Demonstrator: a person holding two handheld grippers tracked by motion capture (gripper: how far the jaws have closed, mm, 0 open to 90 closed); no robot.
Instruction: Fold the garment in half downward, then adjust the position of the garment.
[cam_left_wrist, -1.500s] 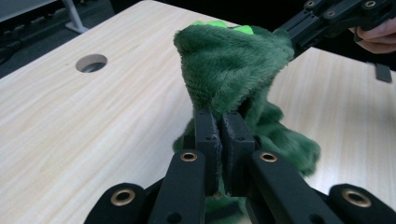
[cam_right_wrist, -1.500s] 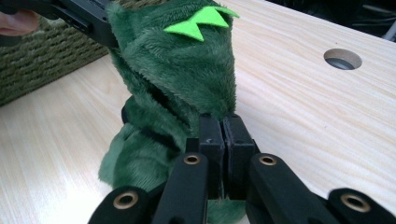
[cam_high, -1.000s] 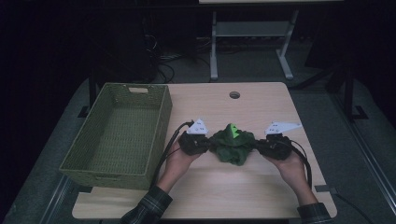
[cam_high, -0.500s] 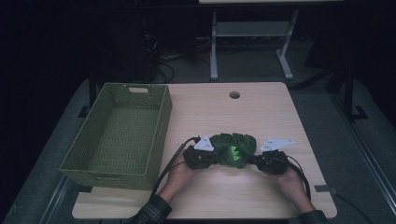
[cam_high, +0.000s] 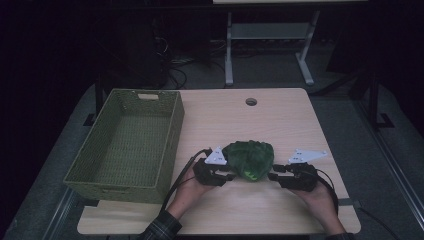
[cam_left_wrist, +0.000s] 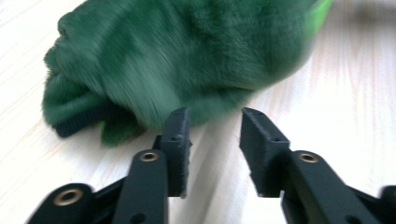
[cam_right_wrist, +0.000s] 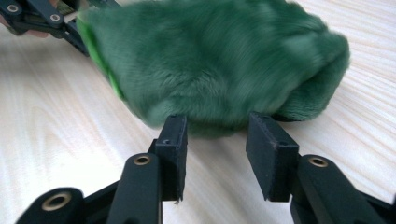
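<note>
Both jaw pairs have just been opening and stand spread: left hand-held gripper, right hand-held gripper, nothing between them. The folded green plush cloth lies on the table. The operator should back both grippers off level, avoiding snagging the pile.

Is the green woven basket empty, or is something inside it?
Empty. The high view shows the basket with a bare woven floor; the green plush cloth lies on the table.

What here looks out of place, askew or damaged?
Nothing stands out. The green plush cloth lies bunched on the table between the left claw and right claw, both open and just released; the woven basket sits square.
</note>
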